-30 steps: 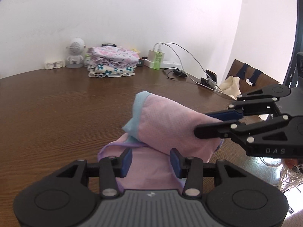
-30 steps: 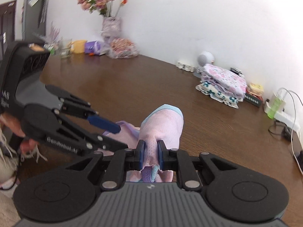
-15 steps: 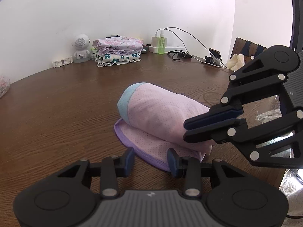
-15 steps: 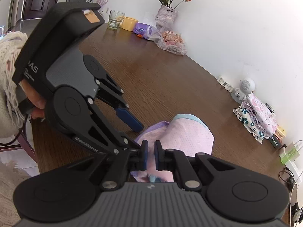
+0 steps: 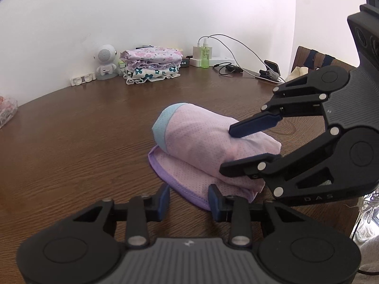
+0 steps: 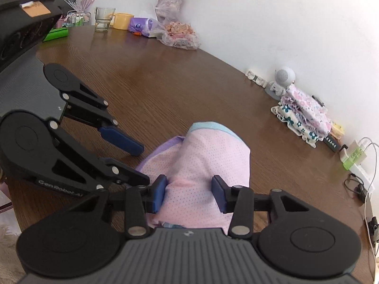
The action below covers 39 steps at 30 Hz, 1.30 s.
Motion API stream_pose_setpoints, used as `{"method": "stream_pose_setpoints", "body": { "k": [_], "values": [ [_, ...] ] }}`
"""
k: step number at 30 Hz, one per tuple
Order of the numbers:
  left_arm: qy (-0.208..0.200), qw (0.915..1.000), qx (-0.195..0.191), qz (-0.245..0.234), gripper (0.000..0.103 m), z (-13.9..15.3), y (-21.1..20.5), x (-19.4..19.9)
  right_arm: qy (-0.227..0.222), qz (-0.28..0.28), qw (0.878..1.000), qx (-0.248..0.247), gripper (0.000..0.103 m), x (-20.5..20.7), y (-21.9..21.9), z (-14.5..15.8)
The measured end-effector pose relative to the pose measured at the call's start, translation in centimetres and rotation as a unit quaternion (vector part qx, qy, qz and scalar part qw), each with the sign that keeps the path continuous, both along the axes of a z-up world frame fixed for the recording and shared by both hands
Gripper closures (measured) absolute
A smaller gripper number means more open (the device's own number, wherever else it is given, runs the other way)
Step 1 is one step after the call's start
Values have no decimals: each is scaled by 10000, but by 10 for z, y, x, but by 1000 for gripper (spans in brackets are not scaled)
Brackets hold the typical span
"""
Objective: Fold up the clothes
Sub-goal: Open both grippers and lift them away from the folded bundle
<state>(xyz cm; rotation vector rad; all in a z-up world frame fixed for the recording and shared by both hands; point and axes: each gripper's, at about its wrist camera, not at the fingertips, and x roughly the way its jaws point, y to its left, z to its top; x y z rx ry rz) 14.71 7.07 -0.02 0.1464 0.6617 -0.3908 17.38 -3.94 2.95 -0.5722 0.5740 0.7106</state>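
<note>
in the left wrist view the pink garment lies folded into a compact bundle on the brown table, its purple-edged lower layer spread flat beneath the rolled upper layer with the blue band at the far end. the left gripper sits low at the near edge of the cloth, its jaws partly spread and pinching nothing, the purple hem just between and ahead of the pads; over the last second they have been narrowing a little. the right gripper reaches in from the right, and half a second ago its jaws were pressed together on the near end of the bundle, whereas now they stand apart, one above the fold and one at its side. in the right wrist view the same change shows: the blue pads that were clamped on the cloth have just been opening and now flank the pink fabric without squeezing it, and the bundle keeps its shape on the table. the left gripper hangs just beside the garment's left edge. the release suggests this fold is finished; a stack of folded clothes waits by the wall, likely the bundle's destination.
</note>
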Motion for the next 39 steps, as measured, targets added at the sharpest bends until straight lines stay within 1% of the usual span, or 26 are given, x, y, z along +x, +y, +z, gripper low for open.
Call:
{"method": "stream_pose_setpoints", "body": {
  "k": [1,2,3,4,6,7,10,12,14,17,18,19,21,22,23,24,26,27,28,29,32,33,34,35,37,39],
  "values": [
    [-5,10000,9,-10,70,0,0,0,70,10,10000,6,62,1,-1,-2],
    [-3,10000,17,-34,70,0,0,0,81,21,10000,-14,65,2,-2,-2],
    [-3,10000,29,-59,70,0,0,0,91,31,9999,-35,77,2,-2,-3],
    [1,10000,33,-82,70,0,0,0,102,42,9999,-55,84,3,-2,-3],
    [11,9999,38,-126,70,0,0,1,220,38,9997,129,90,5,-5,3],
    [12,9999,39,-135,70,1,0,1,249,20,9993,280,91,7,-8,8],
    [7,9999,34,-147,70,0,-1,2,361,72,9973,642,91,8,-13,21],
    [-9,9999,26,-157,70,0,-1,1,546,209,9950,804,91,7,-13,21],
    [-19,9999,19,-163,70,-1,0,1,696,265,9932,895,91,7,-10,17],
    [-14,9998,44,-187,70,-1,1,-1,594,249,9931,983,91,3,-9,18],
    [24,9998,37,-189,69,0,4,-2,603,276,9925,1023,91,4,-10,19],
    [66,9998,26,-187,67,1,7,-3,712,334,9912,1062,91,6,-11,19],
    [133,9998,-34,-126,65,4,16,-6,1094,478,9871,1064,86,11,-11,14],
    [155,9998,-88,-58,64,5,22,-8,1227,499,9849,1116,80,12,-12,11],
    [138,9997,-162,71,62,8,30,-11,1348,492,9819,1237,74,14,-14,9],
    [115,9994,-238,209,61,12,39,-14,1467,484,9786,1358,72,15,-17,8],
    [36,9981,-418,459,60,20,54,-19,1754,409,9660,1855,72,22,-30,12],
    [-24,9970,-526,568,60,25,61,-21,1917,341,9564,2176,72,26,-40,15],
    [-123,9963,-626,579,60,31,63,-22,1989,245,9494,2418,72,29,-49,17],
    [-227,9954,-724,577,60,37,65,-23,1951,115,9476,2526,72,30,-56,18],
    [-412,9955,-783,334,63,46,48,-11,1528,-273,9604,2316,72,28,-64,15],
    [-436,9957,-785,224,66,47,40,-5,1505,-297,9626,2233,72,27,-62,11],
    [-460,9958,-787,114,71,49,32,2,1484,-321,9648,2150,72,26,-60,8],
    [-421,9962,-759,17,73,47,24,9,1418,-319,9685,2024,72,24,-56,4],
    [-340,9980,-529,-99,83,40,11,21,1292,-304,9751,1779,71,20,-48,-4],
    [-200,9995,-226,-95,89,30,5,30,1151,-320,9796,1614,66,15,-42,-9]
  ]
}}
